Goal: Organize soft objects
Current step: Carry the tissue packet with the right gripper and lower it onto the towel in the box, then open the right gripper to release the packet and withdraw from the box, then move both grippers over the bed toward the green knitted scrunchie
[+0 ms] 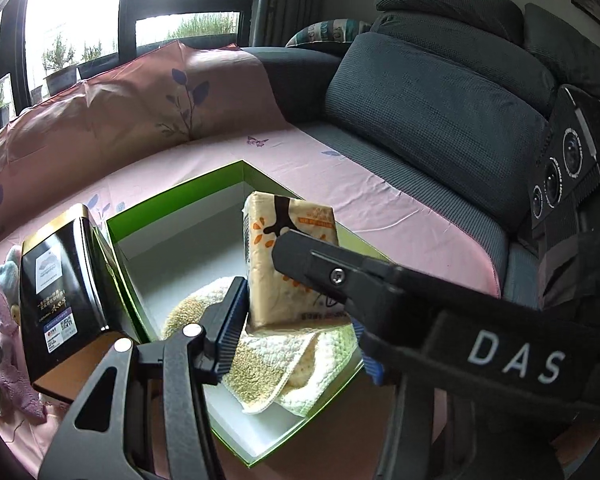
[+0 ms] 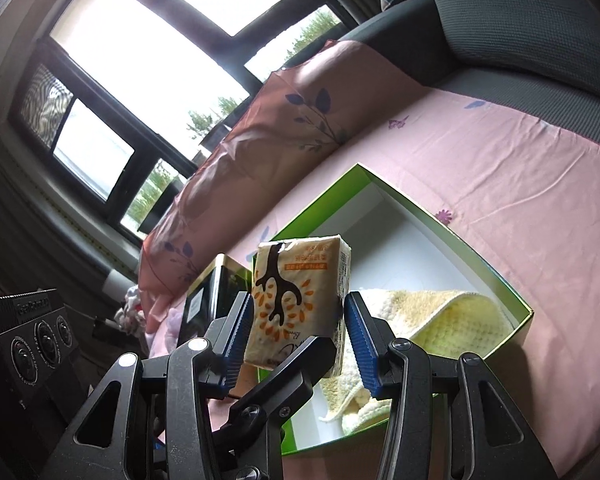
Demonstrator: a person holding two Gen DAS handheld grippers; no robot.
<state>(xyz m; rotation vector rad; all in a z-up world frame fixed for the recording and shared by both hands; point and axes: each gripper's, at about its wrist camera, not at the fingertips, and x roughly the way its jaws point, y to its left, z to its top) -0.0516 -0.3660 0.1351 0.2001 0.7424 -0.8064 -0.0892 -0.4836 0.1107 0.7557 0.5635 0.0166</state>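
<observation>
My right gripper pinches the tissue pack upright over the yellow towel inside the green box; my left gripper, spread, brackets it. Lower squarely, then release, clear of the far wall.

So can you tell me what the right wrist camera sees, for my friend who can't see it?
A tissue pack printed with a brown tree stands upright between two blue-padded fingers, above a green box with a white inside. A yellow towel lies in the box, which sits on a pink sheet near a window.
</observation>
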